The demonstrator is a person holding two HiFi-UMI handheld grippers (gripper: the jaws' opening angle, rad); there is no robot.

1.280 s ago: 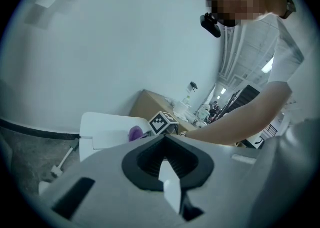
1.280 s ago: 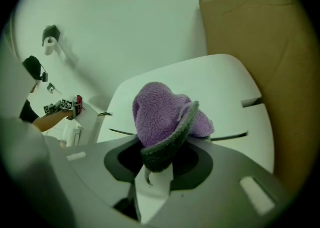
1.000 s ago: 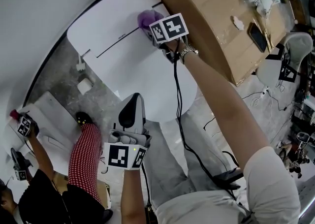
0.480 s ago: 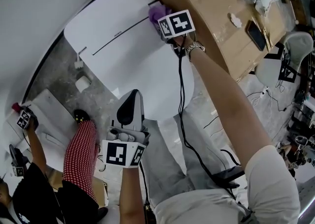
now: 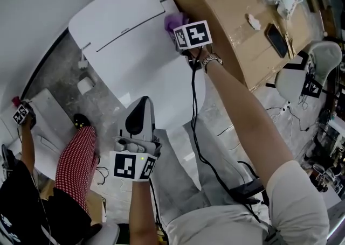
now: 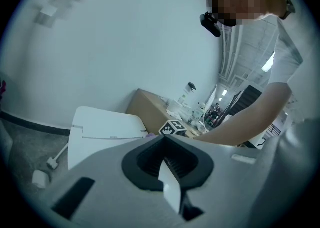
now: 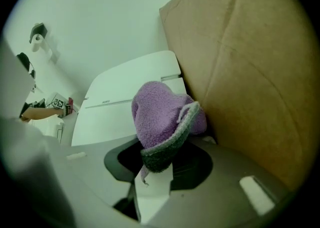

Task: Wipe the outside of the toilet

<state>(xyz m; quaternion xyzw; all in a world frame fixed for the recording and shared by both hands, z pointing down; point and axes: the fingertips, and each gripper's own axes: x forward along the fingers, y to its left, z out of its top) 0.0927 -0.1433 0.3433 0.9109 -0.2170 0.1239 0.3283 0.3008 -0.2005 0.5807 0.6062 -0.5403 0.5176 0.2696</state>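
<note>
Right gripper [image 5: 178, 29] has its fingers clamped on one purple fleece cloth [image 5: 173, 21] at the lid edge of the one white toilet [image 5: 129, 55], beside a brown cardboard box [image 5: 226, 7]. Left gripper [image 5: 140, 110] hovers, fingers together, empty.

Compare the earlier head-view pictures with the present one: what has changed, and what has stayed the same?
The right tool, shut on the purple cloth, slid across the toilet lid to its edge beside the cardboard box. The left tool stayed shut and empty, held back from the wiping.
</note>
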